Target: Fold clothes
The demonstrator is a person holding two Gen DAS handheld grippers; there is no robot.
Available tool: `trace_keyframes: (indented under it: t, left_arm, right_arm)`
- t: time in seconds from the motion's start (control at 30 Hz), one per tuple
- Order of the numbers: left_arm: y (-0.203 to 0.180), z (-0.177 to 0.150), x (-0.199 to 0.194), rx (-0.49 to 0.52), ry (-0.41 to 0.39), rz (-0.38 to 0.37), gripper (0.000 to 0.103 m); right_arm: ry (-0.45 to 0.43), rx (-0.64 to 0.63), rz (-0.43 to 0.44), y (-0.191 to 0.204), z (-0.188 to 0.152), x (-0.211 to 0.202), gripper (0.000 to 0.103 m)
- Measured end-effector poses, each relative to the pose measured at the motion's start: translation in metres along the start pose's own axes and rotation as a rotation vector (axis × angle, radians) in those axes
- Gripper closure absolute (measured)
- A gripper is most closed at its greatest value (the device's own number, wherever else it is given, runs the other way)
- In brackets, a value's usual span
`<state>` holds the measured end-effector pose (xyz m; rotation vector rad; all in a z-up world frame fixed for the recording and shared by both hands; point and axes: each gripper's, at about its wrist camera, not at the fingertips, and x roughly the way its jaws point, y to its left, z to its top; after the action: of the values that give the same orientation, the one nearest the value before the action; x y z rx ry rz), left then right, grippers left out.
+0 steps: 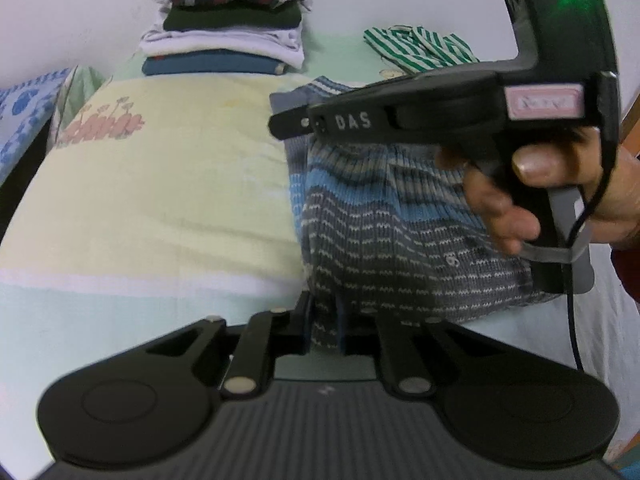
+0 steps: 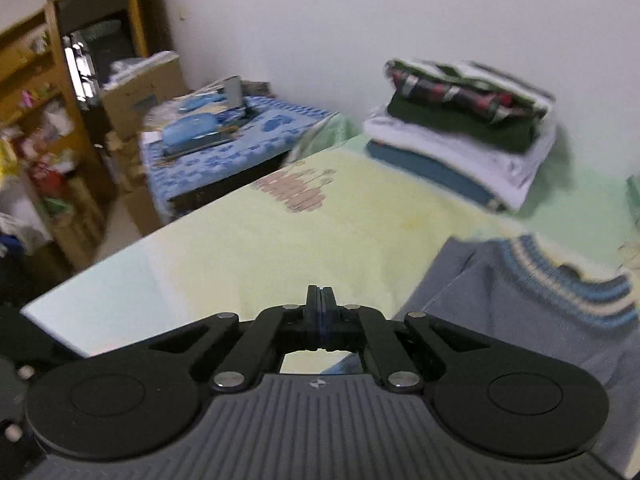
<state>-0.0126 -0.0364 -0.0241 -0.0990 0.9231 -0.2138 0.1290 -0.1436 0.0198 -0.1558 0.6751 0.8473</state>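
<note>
Domestic bedroom — a bed (image 2: 248, 232) under a pastel flowered sheet, a stack of folded clothes (image 2: 464, 128) against the white wall, a side table (image 2: 224, 160) with a blue patterned cloth, and a cluttered wooden shelf unit (image 2: 44, 120) — ordinary household furnishings.

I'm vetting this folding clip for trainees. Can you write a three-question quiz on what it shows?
1. True or false: the left claw is shut on the striped knit sweater.
2. What is between the right claw's fingers? A) the sweater B) nothing C) a towel
3. Where does the stack of folded clothes sit?

Key: 1 true; 2 B; 3 at the bed's far end, by the wall.
</note>
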Motion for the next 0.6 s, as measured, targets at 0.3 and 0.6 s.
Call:
trace_keyframes:
  t: [0.3,0.6]
  left_arm:
    - [-0.004,0.004,0.007,0.016,-0.001,0.003,0.095]
    - [-0.001,-0.016,-0.007,-0.074,0.026,-0.002,0.097]
  right_arm:
    - [0.056,0.120,-0.048,-0.029,-0.017,0.006,0.085]
    - [-0.020,0.136,0.136,-0.006,-0.007,0.007,0.096]
